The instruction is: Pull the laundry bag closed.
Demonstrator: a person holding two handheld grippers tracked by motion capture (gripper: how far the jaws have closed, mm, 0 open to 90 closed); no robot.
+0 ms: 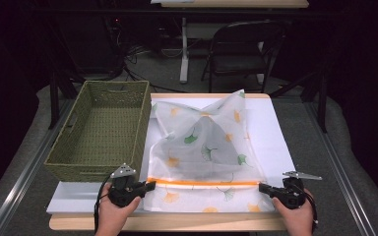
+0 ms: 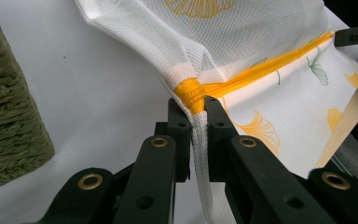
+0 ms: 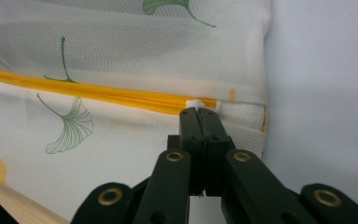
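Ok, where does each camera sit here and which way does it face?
High view: above the near table edge, looking forward and down on mesh bag and basket; both hands show.
Left gripper view: rides the left claw, shut on the bag's zipper end.
Right gripper view: rides the right claw, shut at the zipper pull.
All share the orange zipper.
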